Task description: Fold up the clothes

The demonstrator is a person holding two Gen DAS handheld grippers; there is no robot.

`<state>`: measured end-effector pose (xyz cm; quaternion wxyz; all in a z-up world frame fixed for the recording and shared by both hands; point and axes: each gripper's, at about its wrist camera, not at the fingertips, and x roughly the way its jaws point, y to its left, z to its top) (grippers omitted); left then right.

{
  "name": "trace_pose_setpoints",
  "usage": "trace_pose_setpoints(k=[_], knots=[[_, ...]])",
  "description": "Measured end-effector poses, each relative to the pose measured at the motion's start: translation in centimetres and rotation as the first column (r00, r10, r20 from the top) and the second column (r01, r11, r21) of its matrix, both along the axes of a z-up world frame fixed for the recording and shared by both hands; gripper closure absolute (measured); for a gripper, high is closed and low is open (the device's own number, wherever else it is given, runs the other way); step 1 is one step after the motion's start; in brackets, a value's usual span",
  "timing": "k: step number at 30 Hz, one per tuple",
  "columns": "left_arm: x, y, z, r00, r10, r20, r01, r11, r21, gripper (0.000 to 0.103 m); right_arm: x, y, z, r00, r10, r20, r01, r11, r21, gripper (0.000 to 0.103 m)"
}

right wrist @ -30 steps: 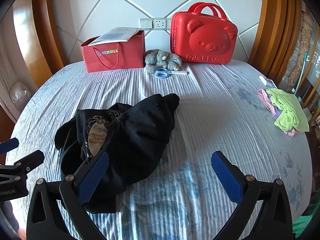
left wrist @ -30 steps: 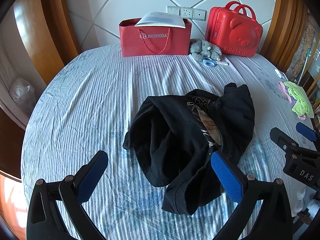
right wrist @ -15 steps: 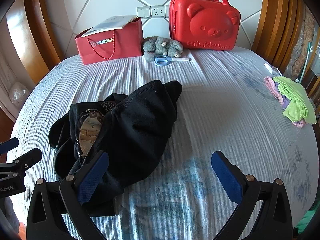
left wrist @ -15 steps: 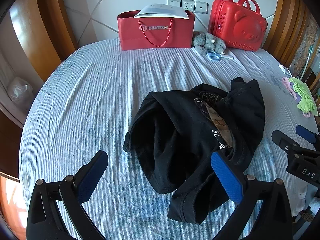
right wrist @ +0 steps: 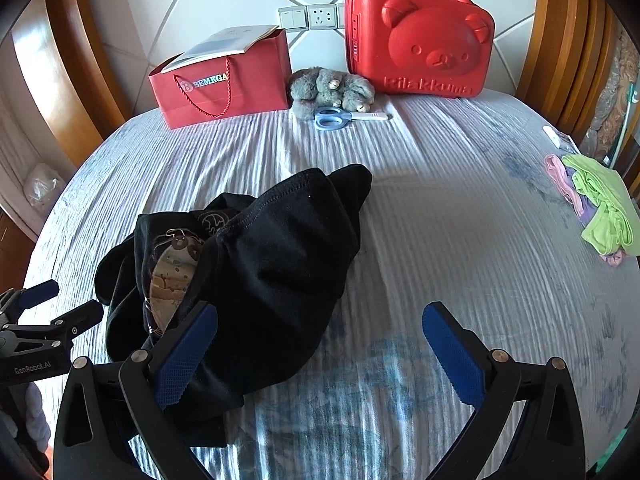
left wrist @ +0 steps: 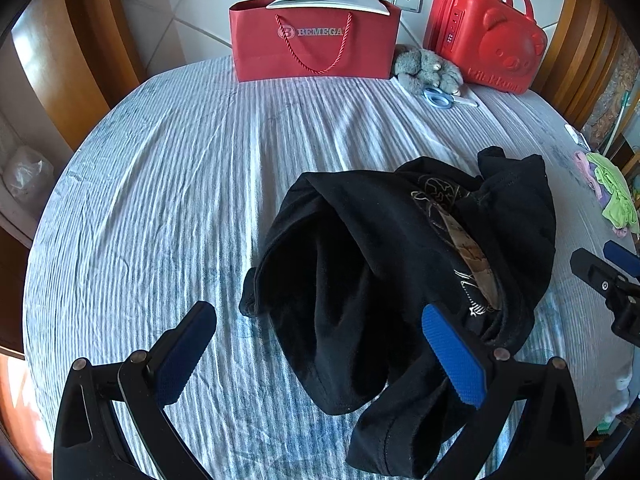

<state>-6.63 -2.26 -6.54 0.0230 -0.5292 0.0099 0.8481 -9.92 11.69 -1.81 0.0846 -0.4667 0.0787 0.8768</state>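
Note:
A crumpled black shirt (left wrist: 400, 272) with a tan print lies in a heap on the striped bed sheet (left wrist: 180, 184); it also shows in the right wrist view (right wrist: 256, 276). My left gripper (left wrist: 320, 360) is open and empty, hovering over the heap's near edge, its right finger above the cloth. My right gripper (right wrist: 320, 356) is open and empty, its left finger over the shirt's right side. Each gripper shows at the edge of the other's view, the right one (left wrist: 612, 280) and the left one (right wrist: 44, 320).
At the headboard stand a red paper bag (left wrist: 316, 44), a grey plush toy (left wrist: 428, 68), blue scissors (left wrist: 444, 98) and a red bear suitcase (right wrist: 420, 36). A green and pink clothes pile (right wrist: 600, 208) lies at the bed's right edge.
Both grippers have moved forward and lower towards the shirt, which now looks larger. The shirt has not moved and both grippers stay open.

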Motion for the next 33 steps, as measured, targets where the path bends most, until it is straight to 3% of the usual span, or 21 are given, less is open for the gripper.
trace_pose_setpoints(k=[2, 5, 8, 9, 10, 11, 14, 15, 19, 24, 25, 27, 28, 29, 30, 33], knots=[[-0.6, 0.1, -0.8, 1.0, -0.008, 0.015, 0.008, 1.0, 0.003, 0.003, -0.6, -0.4, -0.3, 1.0, 0.018, 0.006, -0.018, 1.0, 0.0, 0.003], [-1.4, 0.3, -2.1, 0.999, -0.021, 0.033, 0.022, 1.0, -0.005, 0.005, -1.6, -0.7, -1.2, 0.999, 0.033, 0.025, -0.032, 0.999, -0.026, 0.018], [-2.2, 0.4, -3.5, 0.998, -0.031, 0.062, 0.032, 0.999, -0.004, 0.009, -2.5, -0.4, -2.5, 0.998, 0.042, 0.053, -0.038, 0.997, -0.066, 0.02], [-2.4, 0.4, -4.0, 0.997, -0.034, 0.075, 0.034, 0.999, -0.002, 0.012, -2.7, -0.4, -3.0, 0.997, 0.047, 0.062, -0.042, 0.996, -0.082, 0.028], [-2.7, 0.4, -4.6, 0.995, -0.035, 0.091, 0.036, 0.999, -0.002, 0.022, -3.1, -0.3, -3.5, 0.996, 0.053, 0.075, -0.046, 0.994, -0.102, 0.035], [-2.9, 0.4, -5.2, 0.993, -0.038, 0.11, 0.038, 0.999, 0.004, 0.047, -3.4, -0.2, -4.0, 0.994, 0.057, 0.093, -0.046, 0.992, -0.117, 0.05], [-3.4, 0.3, -6.4, 0.986, -0.051, 0.161, 0.041, 0.997, 0.059, 0.088, -4.2, -0.2, -5.4, 0.987, 0.087, 0.139, -0.063, 0.983, -0.17, 0.08], [-3.5, 0.3, -6.2, 0.985, -0.057, 0.161, 0.045, 0.996, 0.077, 0.093, -4.2, -0.3, -5.4, 0.986, 0.097, 0.138, -0.072, 0.982, -0.176, 0.088], [-3.0, 0.5, -3.3, 0.993, -0.079, 0.086, 0.075, 0.996, 0.04, 0.095, -3.8, 0.9, -2.5, 0.996, 0.071, 0.054, -0.061, 0.985, -0.162, 0.096], [-2.0, -0.2, 0.2, 0.994, -0.107, 0.022, 0.105, 0.991, 0.078, 0.093, -0.1, 5.4, 1.4, 0.997, -0.06, -0.044, 0.055, 0.992, -0.113, 0.096], [-1.7, -0.2, 0.5, 0.993, -0.12, 0.018, 0.118, 0.988, 0.097, 0.09, 0.8, 6.4, 1.5, 0.995, -0.087, -0.039, 0.082, 0.99, -0.112, 0.096], [-1.1, 0.8, 0.5, 0.987, -0.157, 0.024, 0.154, 0.984, 0.089, 0.074, 2.2, 7.7, 0.6, 0.993, -0.116, 0.004, 0.116, 0.987, -0.108, 0.093], [-0.5, 1.6, 0.5, 0.984, -0.175, 0.021, 0.173, 0.981, 0.084, 0.061, 2.7, 8.1, 0.0, 0.992, -0.125, 0.032, 0.127, 0.987, -0.102, 0.091], [0.0, 2.4, 0.6, 0.981, -0.194, 0.015, 0.192, 0.978, 0.079, 0.056, 3.2, 8.5, -0.7, 0.989, -0.134, 0.055, 0.139, 0.985, -0.104, 0.085], [0.4, 3.1, 0.7, 0.977, -0.213, 0.013, 0.212, 0.974, 0.079, 0.055, 3.7, 9.0, -1.2, 0.988, -0.134, 0.072, 0.143, 0.982, -0.123, 0.078], [2.7, 5.2, 1.5, 0.965, -0.261, 0.004, 0.26, 0.962, 0.089, 0.053, 5.7, 9.7, -1.4, 0.988, -0.143, 0.064, 0.151, 0.978, -0.145, 0.071]])
